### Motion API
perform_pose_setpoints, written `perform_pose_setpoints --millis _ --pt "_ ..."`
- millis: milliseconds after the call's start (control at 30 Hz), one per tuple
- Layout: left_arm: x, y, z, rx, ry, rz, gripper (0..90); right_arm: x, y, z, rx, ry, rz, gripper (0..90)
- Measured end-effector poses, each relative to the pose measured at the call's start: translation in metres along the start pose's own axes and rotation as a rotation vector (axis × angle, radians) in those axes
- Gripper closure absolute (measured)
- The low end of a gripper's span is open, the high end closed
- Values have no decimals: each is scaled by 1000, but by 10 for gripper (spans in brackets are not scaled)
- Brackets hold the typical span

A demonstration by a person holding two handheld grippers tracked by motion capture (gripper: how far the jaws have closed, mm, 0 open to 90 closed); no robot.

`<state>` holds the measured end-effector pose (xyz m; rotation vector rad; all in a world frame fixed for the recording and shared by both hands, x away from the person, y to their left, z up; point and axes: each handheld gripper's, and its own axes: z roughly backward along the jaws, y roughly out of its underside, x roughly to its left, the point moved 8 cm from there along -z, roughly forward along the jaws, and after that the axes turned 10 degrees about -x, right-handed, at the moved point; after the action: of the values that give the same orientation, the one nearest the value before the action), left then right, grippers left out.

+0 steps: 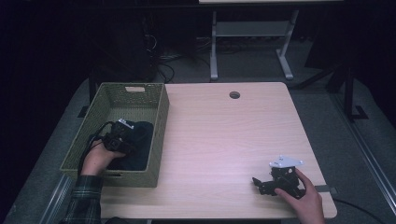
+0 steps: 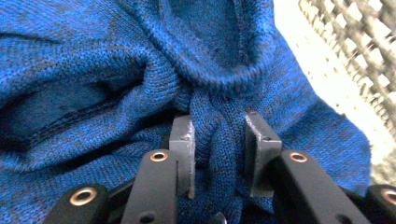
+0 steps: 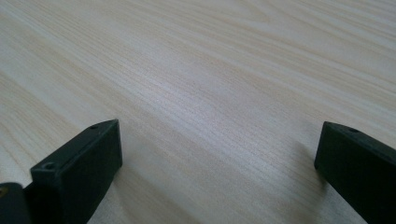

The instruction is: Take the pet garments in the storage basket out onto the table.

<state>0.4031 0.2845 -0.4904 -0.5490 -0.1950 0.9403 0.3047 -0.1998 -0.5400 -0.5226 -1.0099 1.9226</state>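
- Blue knit (image 2: 116, 84) bunched in the green basket (image 1: 159, 116), toward the near half; reads almost black from the high view (image 1: 140, 142), clearly blue knit in the left gripper view.
- Left hand-held gripper (image 2: 218, 154) down inside the basket, clamped on a gathered fold of the knit; fold pinched between both pads, fabric puckered above the grip.
- Same hand-held gripper in the high view (image 1: 125, 134), left hand (image 1: 99, 158) behind it over the near wall of the basket.
- Basket at the left edge of the surface (image 1: 224, 140), overhanging it slightly on the left side.
- Right hand-held gripper (image 1: 258, 183) resting near the right front corner of the surface, well apart from the basket; jaws wide apart, nothing between them, bare wood ahead in the right gripper view (image 3: 218, 154).
- Judged step: pinch just taken, lift out of the basket likely next.
- Risk: grip holds one narrow fold only; stretchy knit could slide through the pads under the weight of the rest and drop back.
- Risk: trailing fabric could catch on the woven wall or rim and drag or tip the light basket, more so given its overhang.
- Risk: cable of the left hand-held gripper lies inside the basket beside the knit; could tangle with the fabric on the way up.
- Risk: no second hold on basket or knit with the right hand-held gripper so far off.
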Motion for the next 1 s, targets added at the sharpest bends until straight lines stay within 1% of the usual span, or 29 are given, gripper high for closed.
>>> perform_pose_setpoints --millis 133,200,233,267,367,433,467,500,633,733,800,833,867,900,933,967,1000 --pt "2 -9 11 -90 15 35 689 0 0 0 1 0 -2 5" --pt "4 -14 17 -144 23 54 689 0 0 0 0 0 -1 5" --pt "5 -15 20 -157 25 57 689 0 0 0 0 0 -1 5" --pt "6 -18 24 -184 28 64 689 0 0 0 0 0 -1 5" --pt "8 -23 34 -245 31 85 693 0 0 0 0 0 -1 5" --pt "9 -27 42 -292 35 98 696 0 0 0 0 0 -1 5" --pt "9 -30 46 -325 36 108 697 0 0 0 0 0 -1 5" --pt "10 -31 49 -340 37 110 698 0 0 0 0 0 -2 5" --pt "11 -38 65 -430 27 126 700 0 0 0 0 0 0 5" --pt "10 -44 77 -485 28 131 701 0 0 0 0 0 0 5" --pt "8 -49 86 -523 37 129 702 0 0 0 0 1 0 5" --pt "7 -50 89 -533 38 131 703 0 0 0 0 1 -1 5" --pt "5 -53 93 -552 44 125 704 0 0 0 0 1 0 5" --pt "4 -54 95 -555 48 117 705 0 0 0 0 2 0 5" --pt "2 -58 99 -575 54 113 705 0 0 0 -1 2 0 4" --pt "0 -59 102 -584 59 112 705 0 0 0 -1 2 -1 5" --pt "-2 -62 105 -594 65 102 705 -1 0 0 -1 2 0 5"
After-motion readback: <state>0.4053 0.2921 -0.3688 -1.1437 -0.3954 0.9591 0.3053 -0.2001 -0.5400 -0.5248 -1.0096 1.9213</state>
